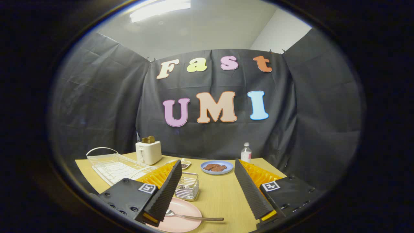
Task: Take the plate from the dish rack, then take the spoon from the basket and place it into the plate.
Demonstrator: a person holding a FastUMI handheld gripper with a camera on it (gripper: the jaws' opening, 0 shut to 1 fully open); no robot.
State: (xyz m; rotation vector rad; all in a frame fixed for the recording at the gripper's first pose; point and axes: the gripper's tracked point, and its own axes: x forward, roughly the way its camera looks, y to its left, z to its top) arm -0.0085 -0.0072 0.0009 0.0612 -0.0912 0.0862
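your claw (207, 191) stood wide open, its two fingers spread well apart and gripping nothing. the pink plate (181, 220) lay flat on the tabletop (220, 194) just under and beside the left finger, which hid part of it. the spoon (194, 216) lay on that plate with its bowl tucked close to the left fingertip and its handle running out to the right, over the plate's rim, so its long axis crossed the line of your fingers. by that layout the spoon was already in the plate and the task looked all but finished; what was left, i'd judge, was to draw the claw back without the left finger catching the spoon's bowl.

the small wire basket (187, 186) stood just beyond the plate, between the fingers and nearer the left one, and i could make out nothing in it. the white dish rack (113, 165) sat farther left with no plate in it. beyond them were a toaster (148, 152) with something brown in its slots, a blue plate (216, 167) holding brown pieces, a small dish (185, 164) and a bottle (246, 152).
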